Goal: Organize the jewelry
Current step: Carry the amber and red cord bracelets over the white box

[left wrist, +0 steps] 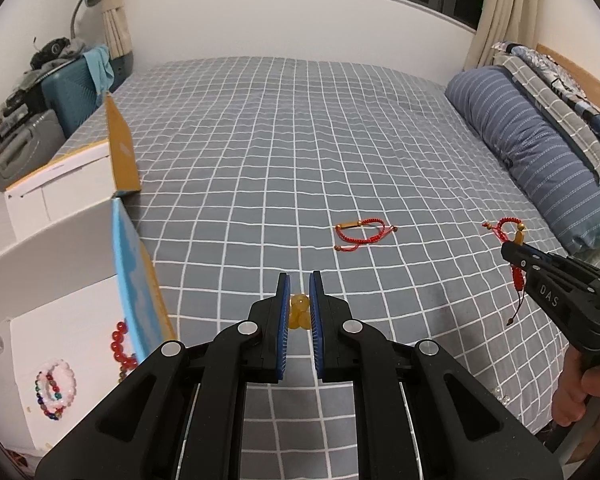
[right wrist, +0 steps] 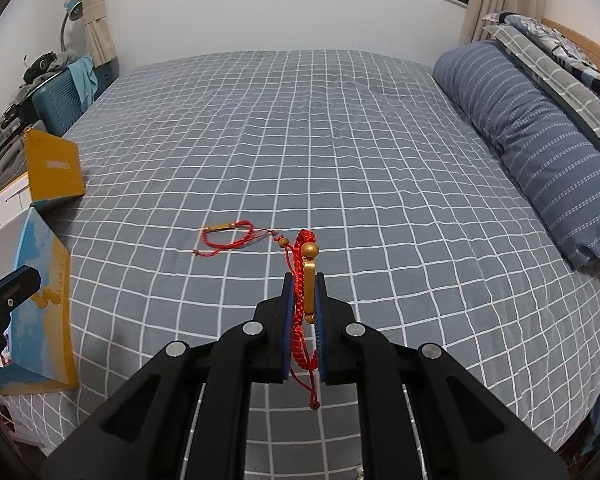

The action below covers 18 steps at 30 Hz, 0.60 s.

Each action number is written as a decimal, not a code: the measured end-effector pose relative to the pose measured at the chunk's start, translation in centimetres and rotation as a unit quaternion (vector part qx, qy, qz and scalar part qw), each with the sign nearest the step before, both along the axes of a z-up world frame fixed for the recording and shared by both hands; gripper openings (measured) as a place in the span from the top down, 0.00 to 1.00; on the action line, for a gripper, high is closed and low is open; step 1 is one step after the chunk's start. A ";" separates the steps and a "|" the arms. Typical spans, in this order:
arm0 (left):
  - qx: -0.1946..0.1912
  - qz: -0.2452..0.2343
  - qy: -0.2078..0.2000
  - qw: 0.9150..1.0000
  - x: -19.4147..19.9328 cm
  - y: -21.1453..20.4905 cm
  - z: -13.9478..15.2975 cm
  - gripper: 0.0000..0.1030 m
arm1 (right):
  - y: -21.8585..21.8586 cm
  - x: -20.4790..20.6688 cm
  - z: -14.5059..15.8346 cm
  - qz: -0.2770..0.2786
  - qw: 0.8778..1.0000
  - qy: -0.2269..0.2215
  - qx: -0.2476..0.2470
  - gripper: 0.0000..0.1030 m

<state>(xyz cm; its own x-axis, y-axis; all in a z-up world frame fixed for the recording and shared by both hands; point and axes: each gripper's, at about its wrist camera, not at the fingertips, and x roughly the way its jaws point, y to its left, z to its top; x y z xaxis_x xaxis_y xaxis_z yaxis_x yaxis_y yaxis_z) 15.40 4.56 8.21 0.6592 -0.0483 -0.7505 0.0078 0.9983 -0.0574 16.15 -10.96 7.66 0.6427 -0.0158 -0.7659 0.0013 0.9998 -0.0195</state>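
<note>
Both claws full — bracelets (right wrist: 306, 304)

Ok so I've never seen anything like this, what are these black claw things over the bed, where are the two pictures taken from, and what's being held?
They are two hand-held grippers, one in each of a person's hands; no robot arm is involved. Each picture comes from a camera on one gripper, looking forward along its fingers.

The left gripper pinches a string of amber beads. The right gripper is closed on a red cord bracelet with a gold bar; the left view shows it from the side, with the person's hand beneath.

A second red bracelet lies on the checked grey bedsheet. At the left, an open white box already holds a pink bead bracelet and a red bead strand.
</note>
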 end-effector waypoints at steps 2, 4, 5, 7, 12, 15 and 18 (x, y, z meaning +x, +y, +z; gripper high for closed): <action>0.000 0.002 -0.002 1.000 -0.5 0.3 0.4 0.91 | 0.5 -0.3 0.3 0.004 1.000 -0.002 -0.001 0.92; -0.002 0.006 -0.005 1.000 -1.1 0.8 0.7 0.91 | 1.1 -0.5 0.7 0.010 1.000 -0.003 0.001 0.92; -0.003 0.007 -0.006 1.000 -1.2 1.0 0.9 0.91 | 1.4 -0.6 0.8 0.013 1.000 -0.005 0.002 0.92; -0.002 0.011 -0.009 1.000 -1.8 1.4 1.2 0.91 | 2.1 -0.8 1.1 0.018 1.000 -0.007 0.001 0.92; -0.001 0.024 -0.012 1.000 -2.8 2.8 2.1 0.91 | 3.8 -1.1 1.5 0.032 0.999 -0.010 0.001 0.92; -0.007 0.030 -0.016 0.999 -3.4 3.7 2.5 0.91 | 5.0 -1.3 1.7 0.040 0.999 -0.012 -0.002 0.92; -0.009 0.043 -0.011 0.999 -3.7 5.1 2.6 0.91 | 6.5 -1.5 1.9 0.051 0.999 -0.016 -0.004 0.92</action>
<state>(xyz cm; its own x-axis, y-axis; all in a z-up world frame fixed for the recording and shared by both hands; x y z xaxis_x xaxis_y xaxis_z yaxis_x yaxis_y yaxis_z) 11.74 9.68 10.77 0.6774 -0.0044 -0.7356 -0.0767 0.9941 -0.0766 14.65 -4.48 9.53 0.6655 0.0438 -0.7451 -0.0988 0.9947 -0.0299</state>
